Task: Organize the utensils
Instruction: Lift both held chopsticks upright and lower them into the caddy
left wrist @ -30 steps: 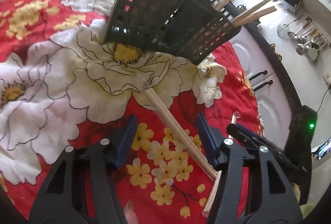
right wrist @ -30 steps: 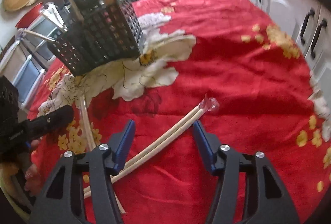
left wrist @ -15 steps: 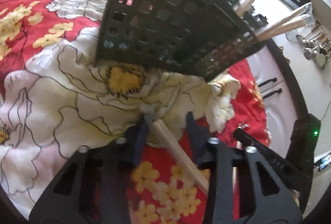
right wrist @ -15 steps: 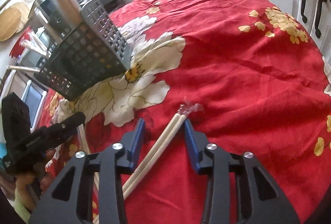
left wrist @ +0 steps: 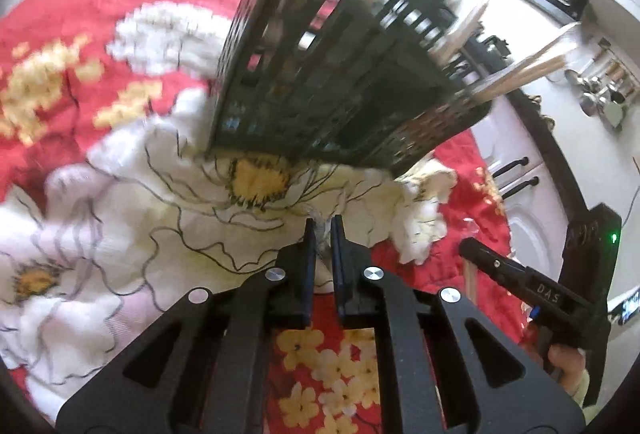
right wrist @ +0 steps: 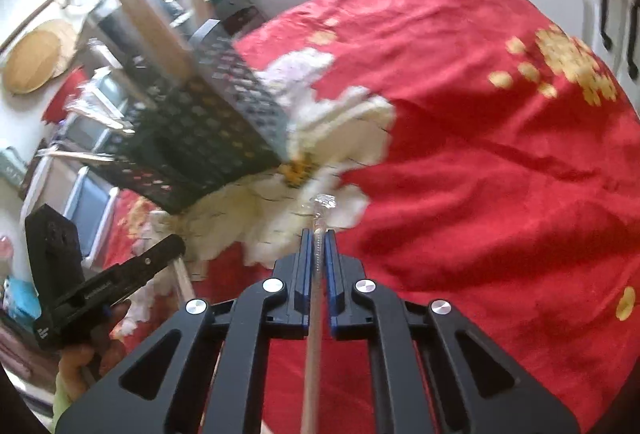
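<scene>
On the left, the left claw point(left wrist: 322, 230), wide open a moment ago, now pinches one wrapped chopstick pair point(left wrist: 320, 234), the right claw point(right wrist: 318, 240) pinches another pair point(right wrist: 317, 258), and the black basket point(left wrist: 340, 73) waits near, with open red cloth point(right wrist: 500, 153) right.

Counter draped in a red cloth point(right wrist: 480, 137) printed with large white peonies and small yellow blossoms. A black perforated plastic utensil basket point(left wrist: 332, 89) stands directly on the cloth, over a white peony with a yellow centre point(left wrist: 258, 175), holding pale wooden chopsticks point(left wrist: 528, 67) that project above its rim.
</scene>
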Demonstrator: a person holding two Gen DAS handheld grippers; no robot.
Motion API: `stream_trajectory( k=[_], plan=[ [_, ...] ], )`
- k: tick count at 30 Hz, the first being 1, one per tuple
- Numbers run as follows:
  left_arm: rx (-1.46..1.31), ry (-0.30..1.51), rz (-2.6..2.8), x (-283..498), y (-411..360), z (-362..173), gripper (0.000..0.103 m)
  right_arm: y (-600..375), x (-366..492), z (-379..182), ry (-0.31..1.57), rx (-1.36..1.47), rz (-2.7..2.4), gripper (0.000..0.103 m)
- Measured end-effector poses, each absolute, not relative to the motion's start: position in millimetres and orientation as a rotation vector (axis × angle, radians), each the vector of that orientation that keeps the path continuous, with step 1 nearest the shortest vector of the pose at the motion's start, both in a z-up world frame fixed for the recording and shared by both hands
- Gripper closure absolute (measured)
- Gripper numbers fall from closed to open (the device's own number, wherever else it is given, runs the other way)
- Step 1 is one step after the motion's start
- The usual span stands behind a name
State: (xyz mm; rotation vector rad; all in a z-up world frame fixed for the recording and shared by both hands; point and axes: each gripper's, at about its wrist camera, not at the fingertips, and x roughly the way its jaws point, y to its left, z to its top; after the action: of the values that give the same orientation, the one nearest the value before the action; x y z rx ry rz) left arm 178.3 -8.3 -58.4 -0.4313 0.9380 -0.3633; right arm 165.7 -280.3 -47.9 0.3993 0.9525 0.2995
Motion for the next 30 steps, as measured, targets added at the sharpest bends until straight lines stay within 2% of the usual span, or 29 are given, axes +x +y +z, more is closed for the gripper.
stream_trajectory(
  k=[12, 30],
  plan=[
    [-0.343, 0.689, -0.37, 155.0, 18.3, 43.8, 0.1, -228.9, 145.4, 38.8, 0.719, 0.228, 0.489, 0.097],
    [-0.231, 0.423, -0.355, 144.9, 18.6, 147.2, 0.1, -203.4, 143.0, 137.7, 0.395, 0.111, 0.544, 0.097]
  ],
)
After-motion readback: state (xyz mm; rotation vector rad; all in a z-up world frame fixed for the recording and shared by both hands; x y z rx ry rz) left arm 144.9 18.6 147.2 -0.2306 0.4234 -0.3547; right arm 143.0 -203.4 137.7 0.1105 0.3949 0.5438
